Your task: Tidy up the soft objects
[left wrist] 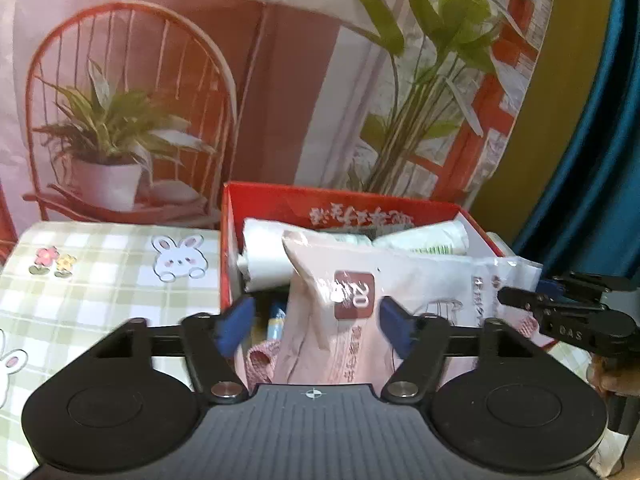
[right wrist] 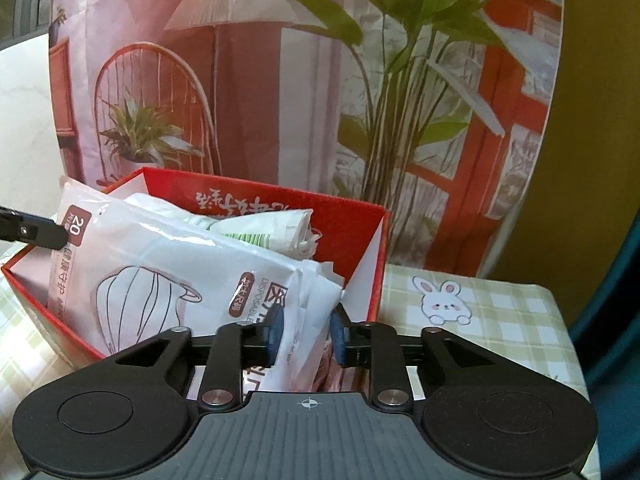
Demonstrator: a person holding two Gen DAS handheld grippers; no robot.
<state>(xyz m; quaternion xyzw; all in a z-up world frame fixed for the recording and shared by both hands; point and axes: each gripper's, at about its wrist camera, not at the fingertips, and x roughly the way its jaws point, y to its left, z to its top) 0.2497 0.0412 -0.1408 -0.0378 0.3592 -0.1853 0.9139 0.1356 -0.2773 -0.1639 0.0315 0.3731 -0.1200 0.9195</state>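
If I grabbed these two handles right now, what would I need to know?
Left claw: open, its pads either side of the mask pack without pressing.
Right claw: partly open around the pack's other end; grip looks loose.
Mask pack lies in the red box, one end sticking over the near wall, on top of white bags.
Done: pack in box. Left: let go, draw back, tuck the pack down.
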